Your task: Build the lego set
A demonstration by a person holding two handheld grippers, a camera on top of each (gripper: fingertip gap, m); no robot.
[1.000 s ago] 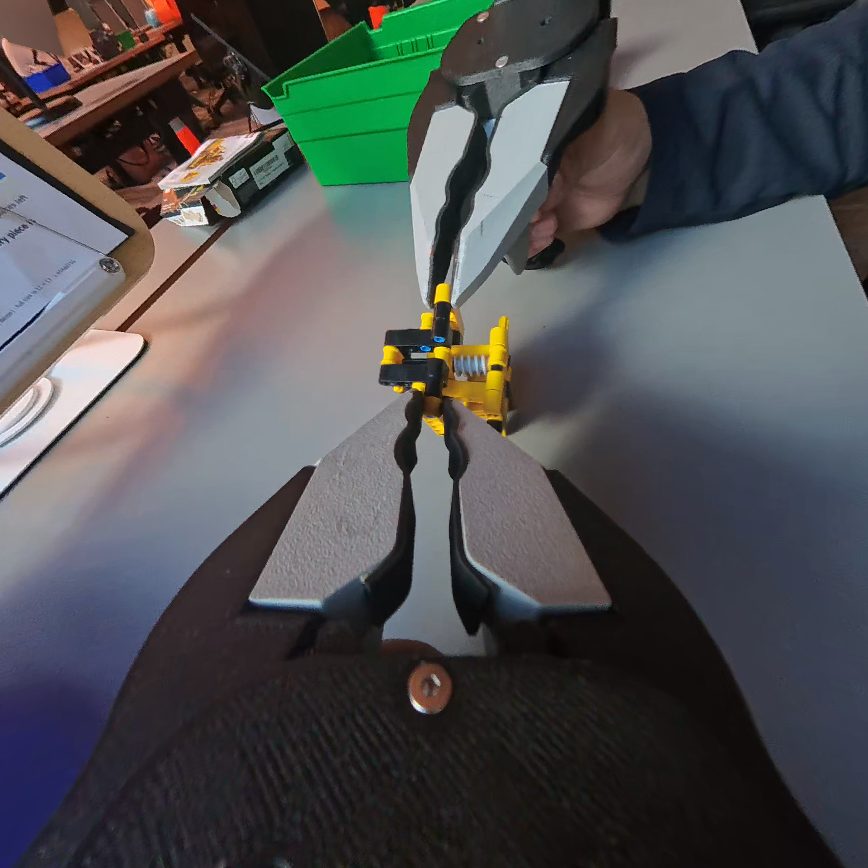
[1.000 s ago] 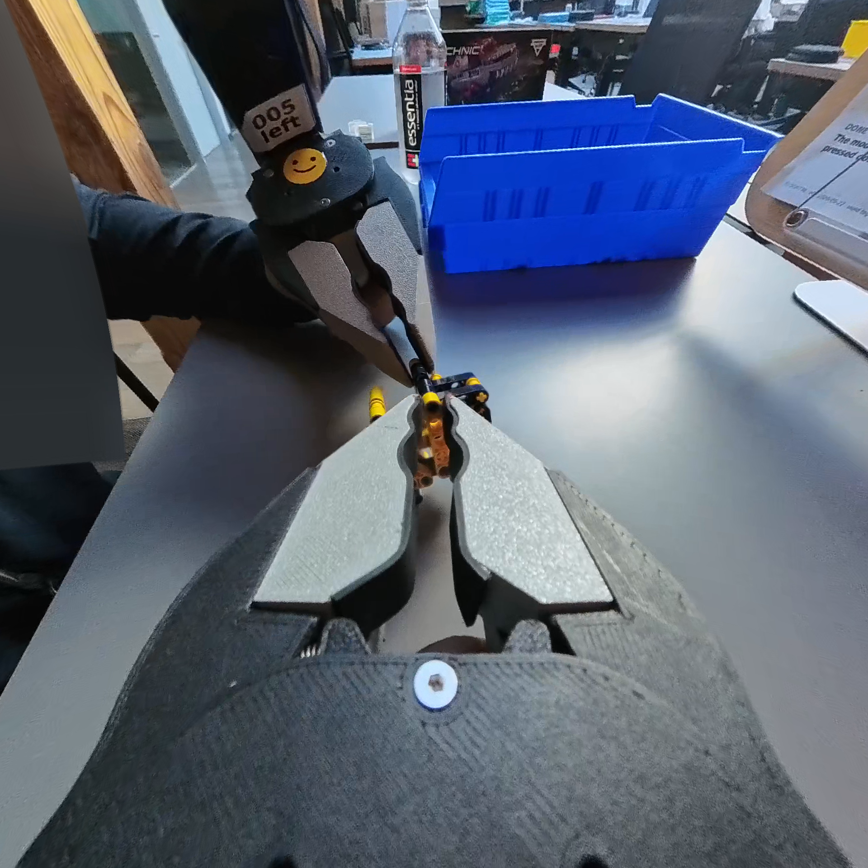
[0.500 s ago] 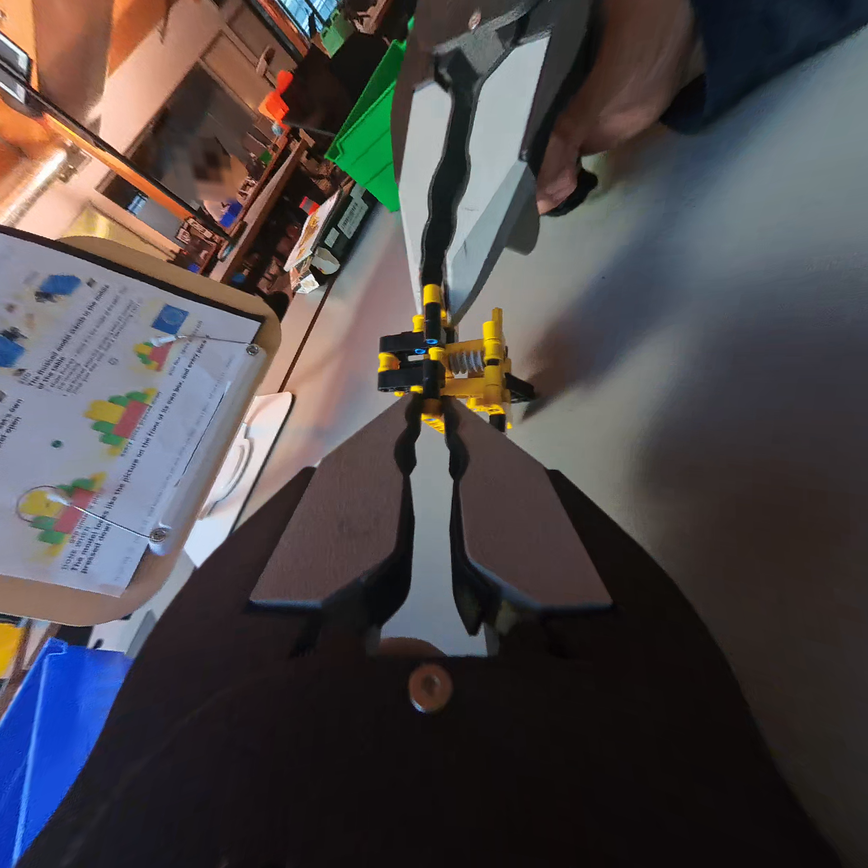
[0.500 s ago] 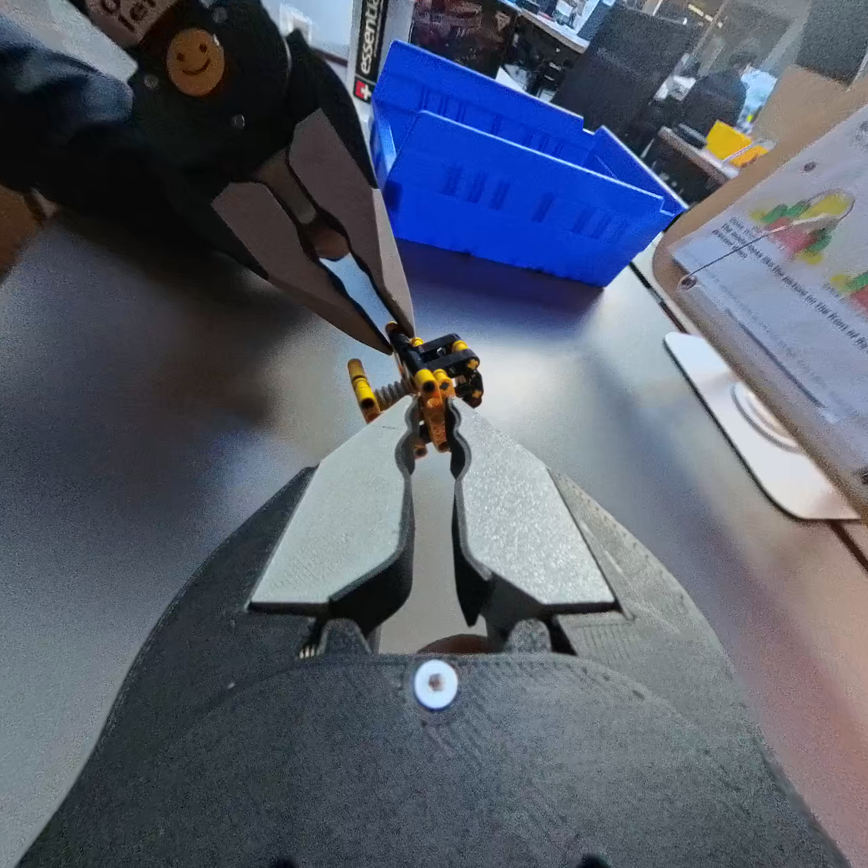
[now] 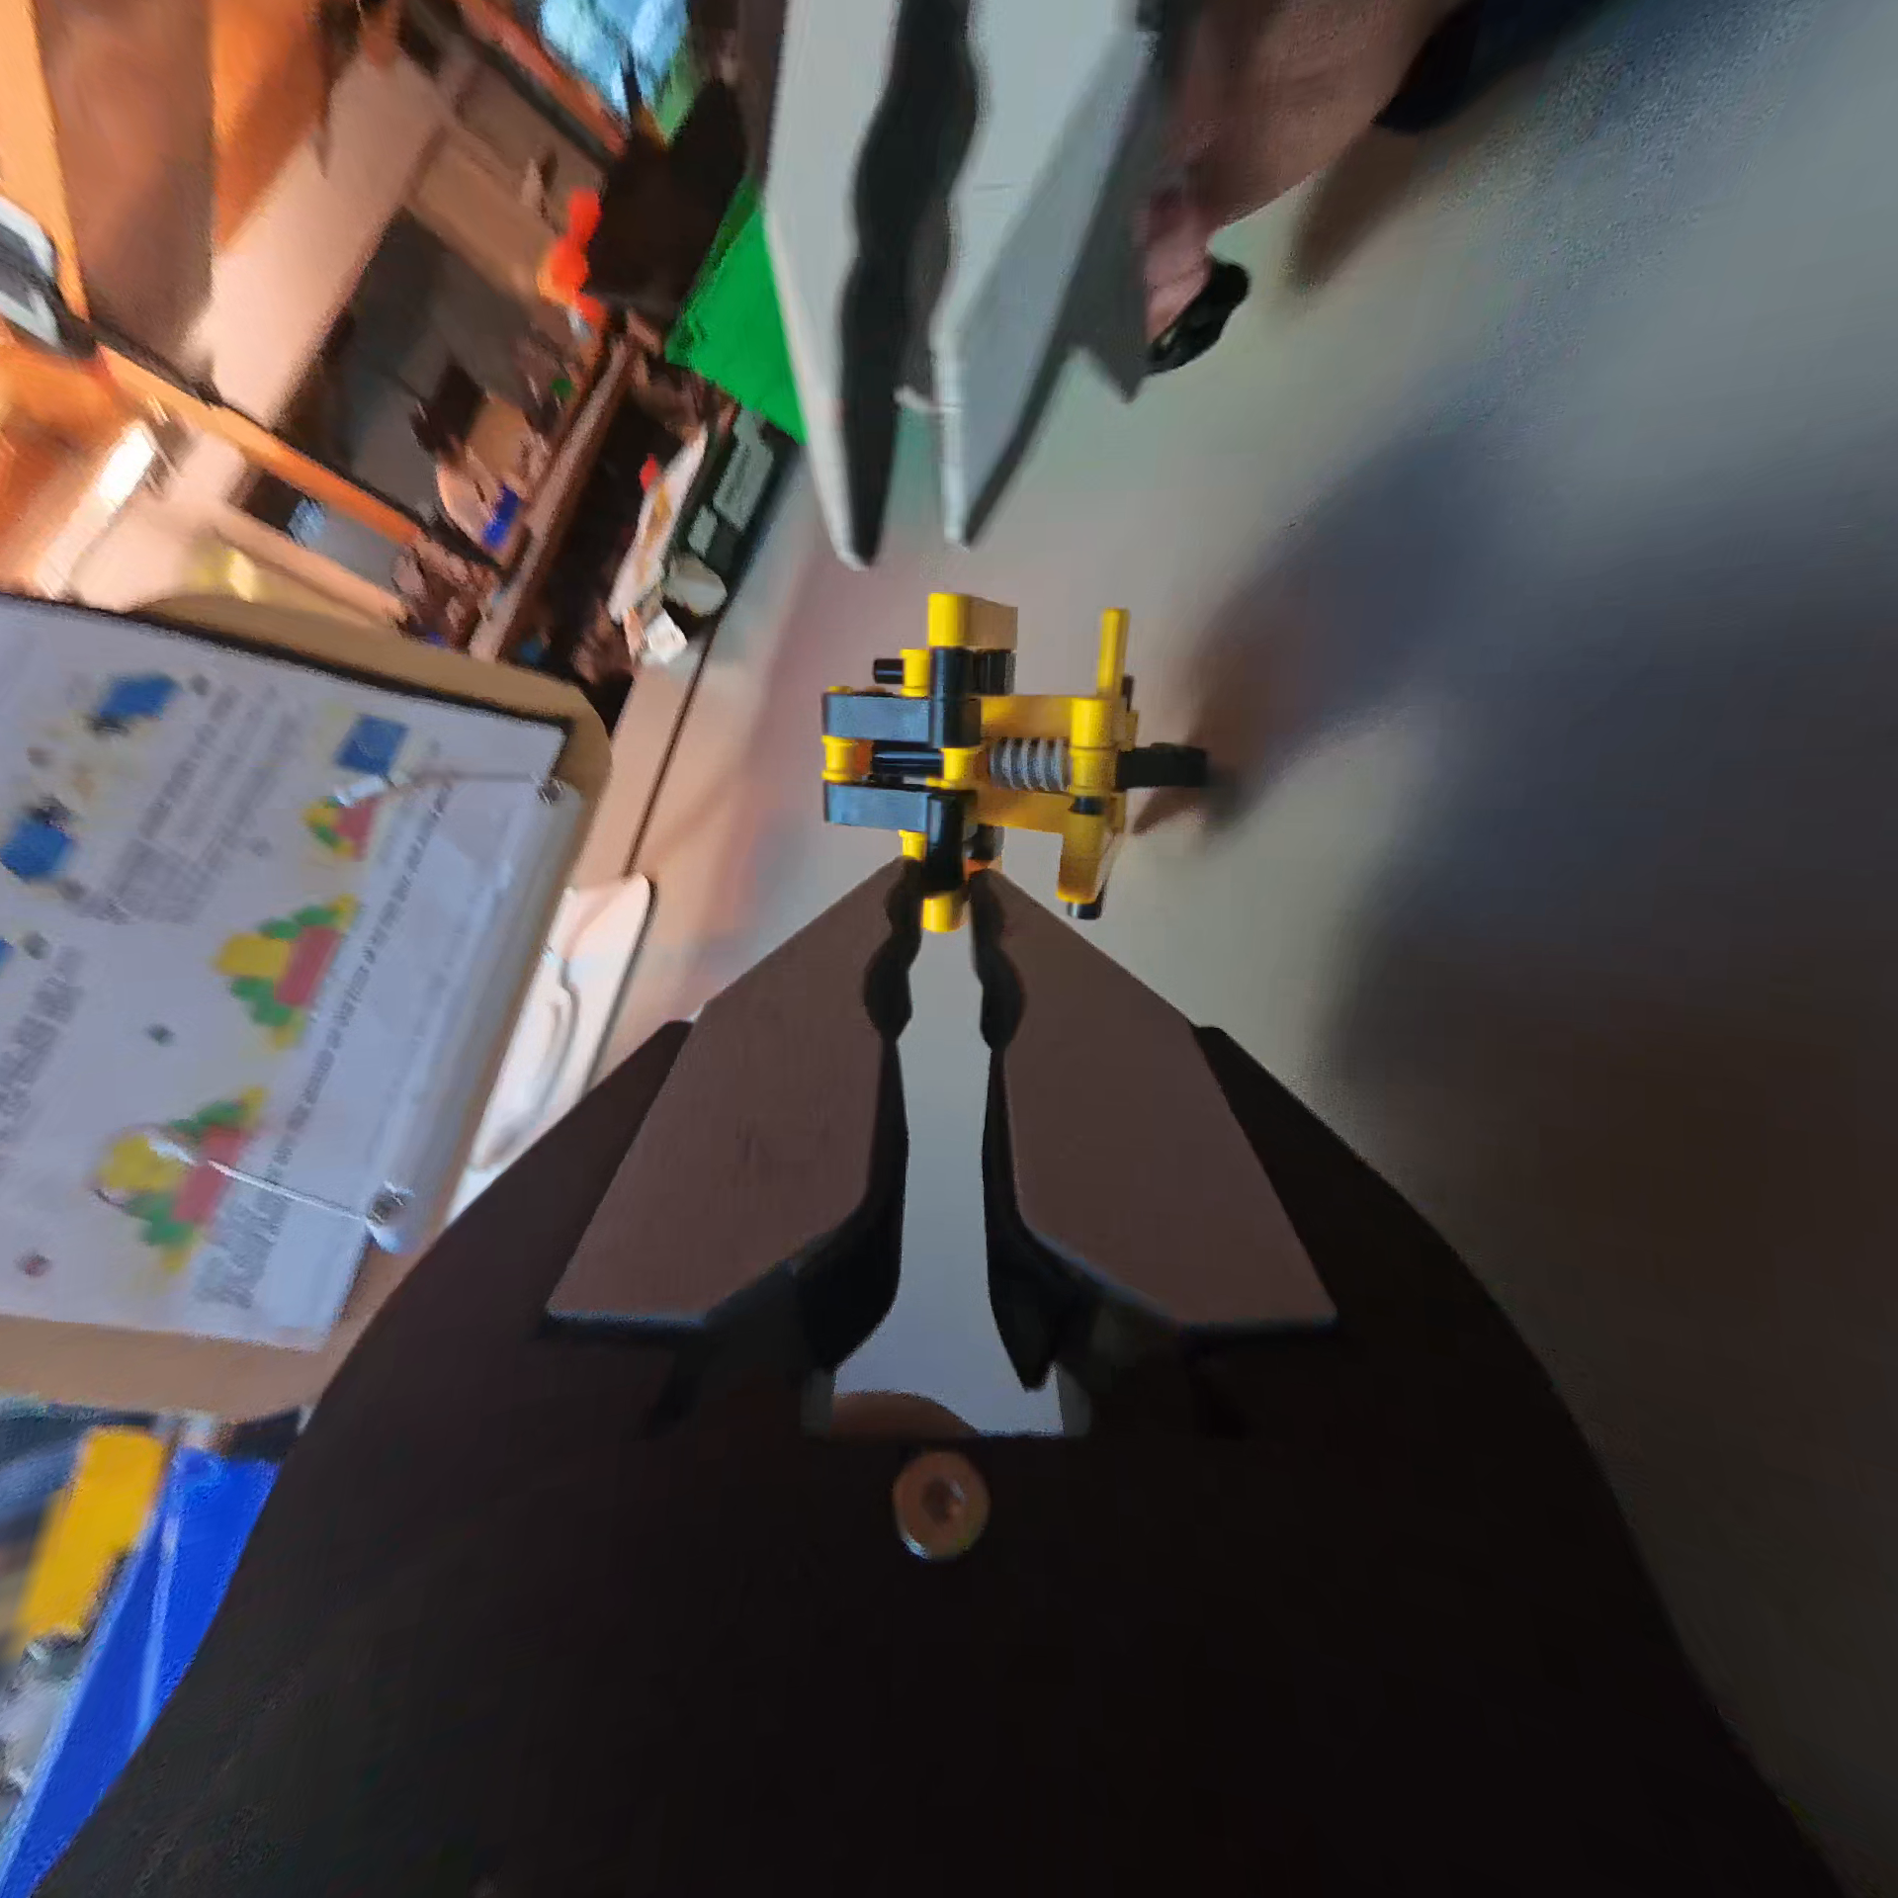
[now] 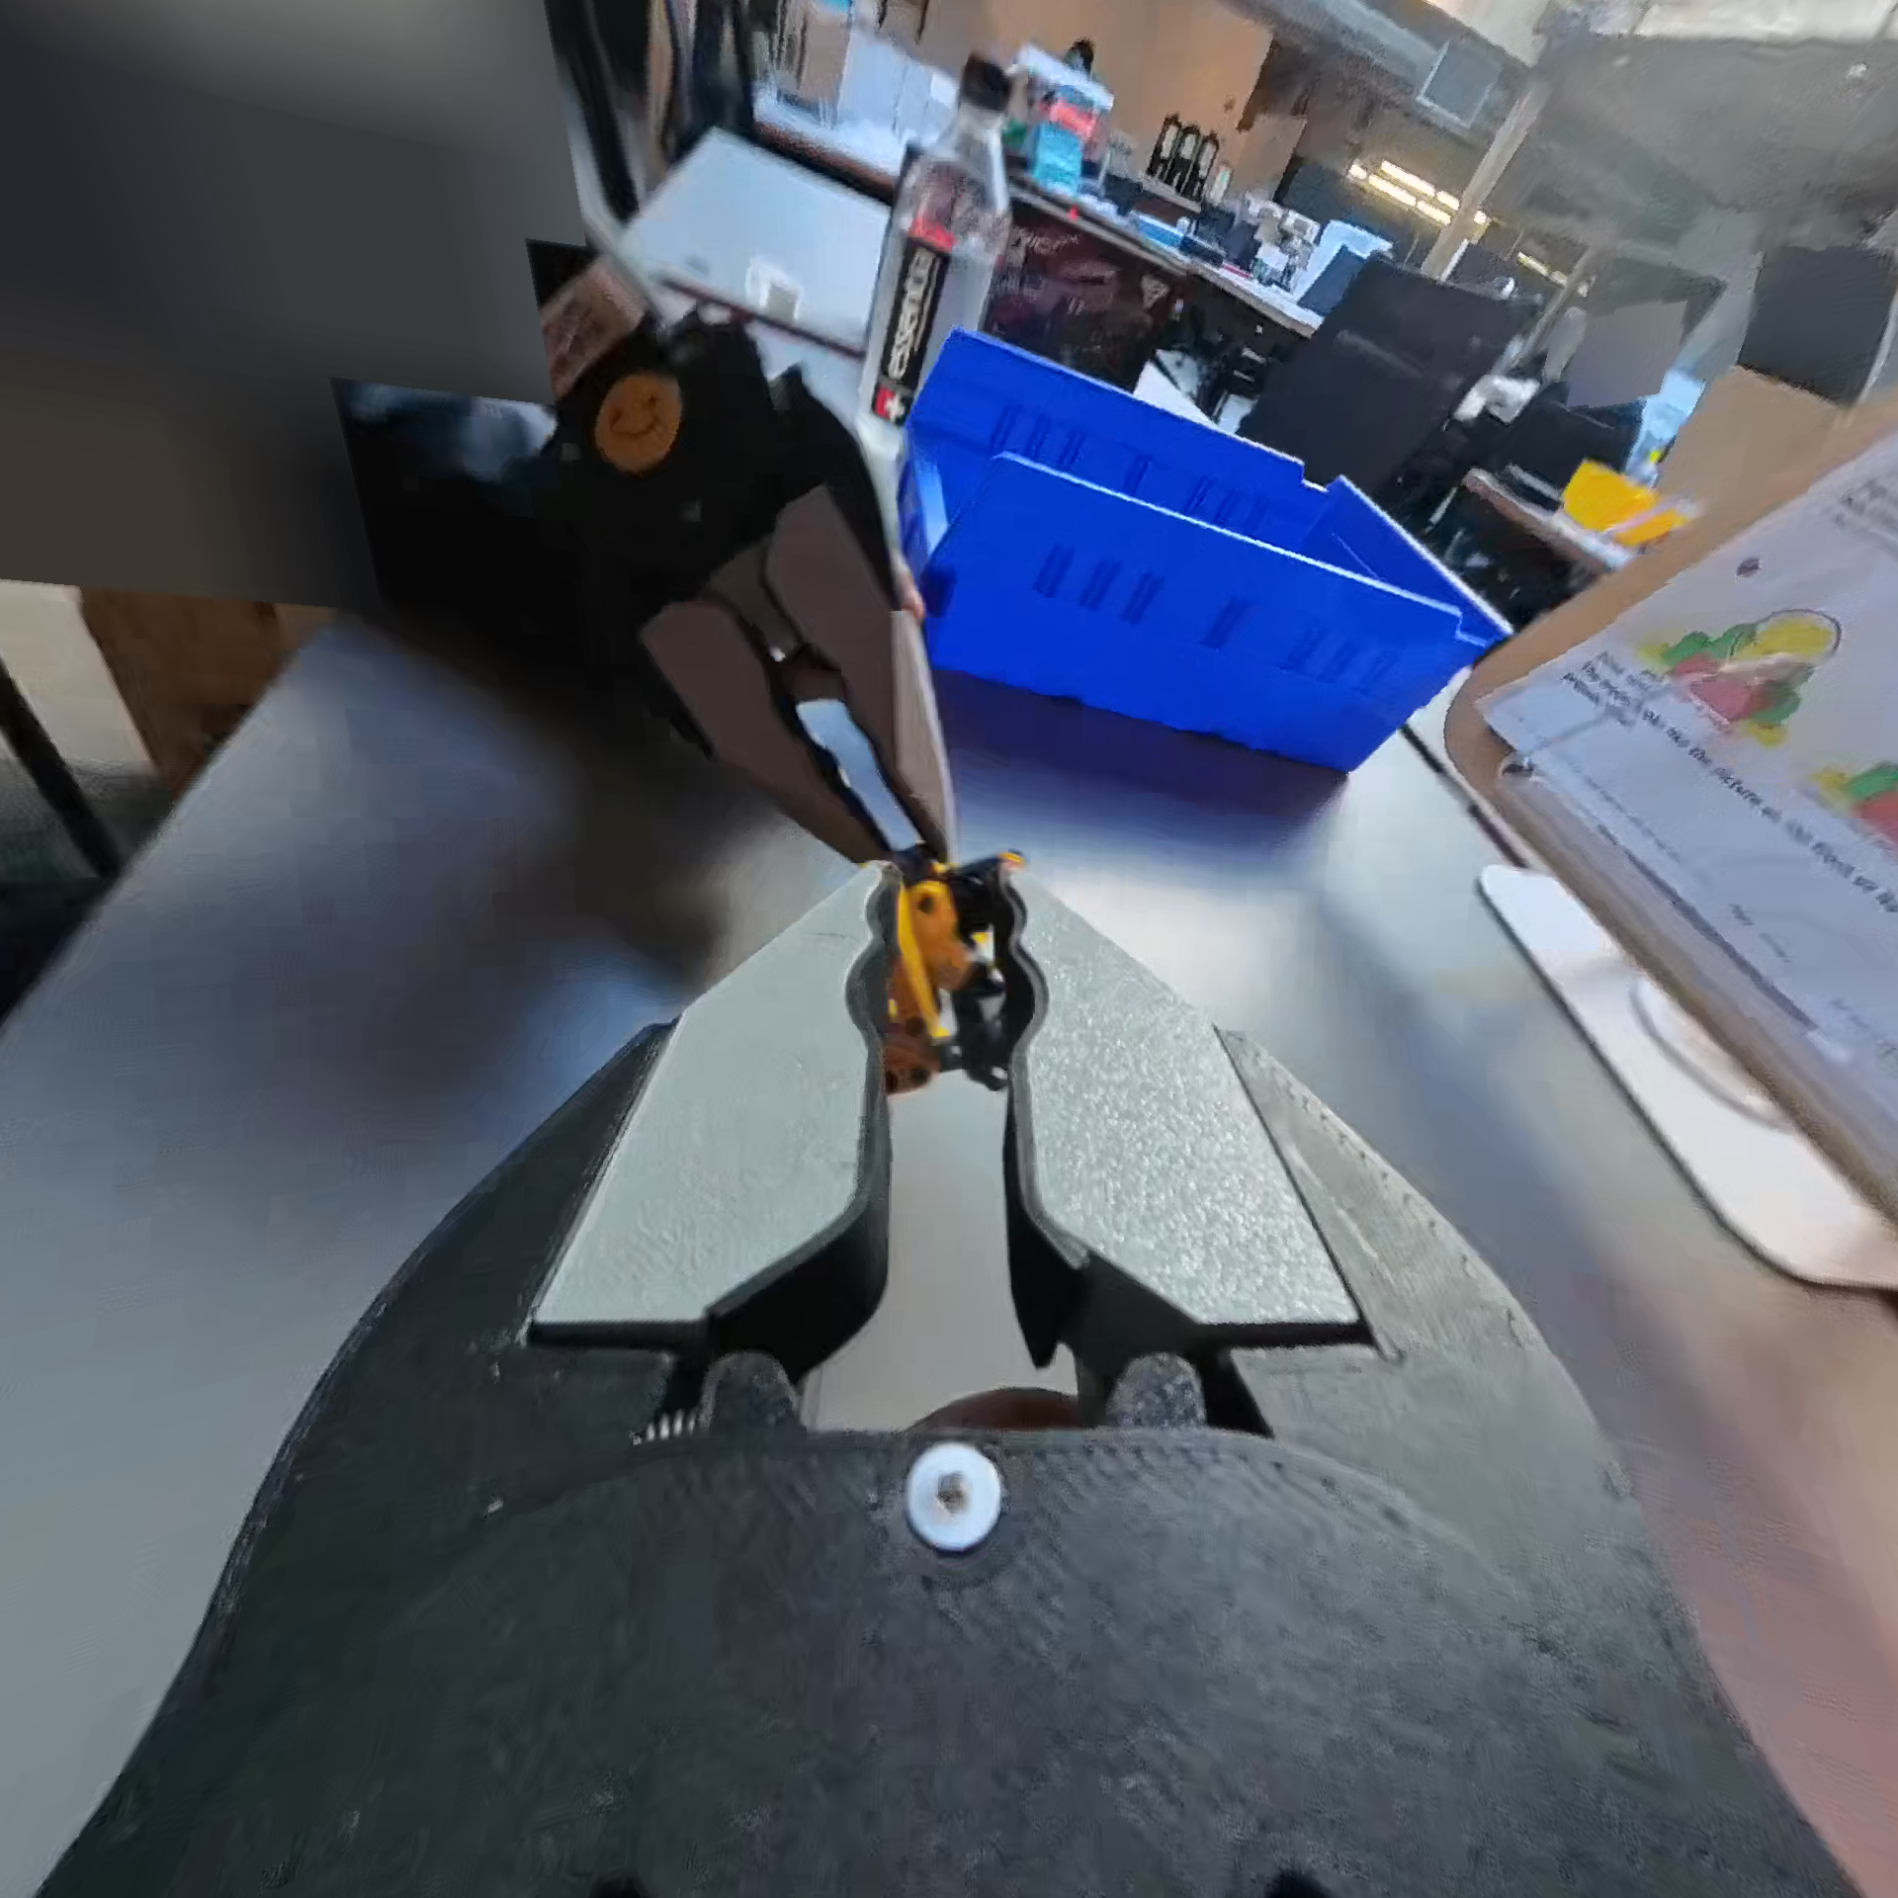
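Note:
A small yellow and black lego model (image 5: 1027,750) with a grey worm gear hangs above the grey table (image 5: 1541,1027). My left gripper (image 5: 940,888) is shut on a yellow and black pin at the model's near end. My right gripper (image 5: 909,544) comes from the far side with its jaws slightly parted, and its tips stand just clear of the model's top yellow pin. In the right wrist view the model (image 6: 924,965) shows in the gap of my right gripper (image 6: 950,883), and the left gripper (image 6: 924,847) pinches its far end.
An instruction sheet on a stand (image 5: 236,976) is at the left and also shows in the right wrist view (image 6: 1746,719). A blue bin (image 6: 1181,596) and a water bottle (image 6: 940,247) stand behind the left gripper. A green bin (image 5: 745,329) is beyond the right gripper. Some 6 cm of space lies between my two pairs of fingers.
My right gripper has let go of the model's top pin, opened a little and drawn back. My left gripper has rolled with the model and lifted it; both views are blurred by motion.

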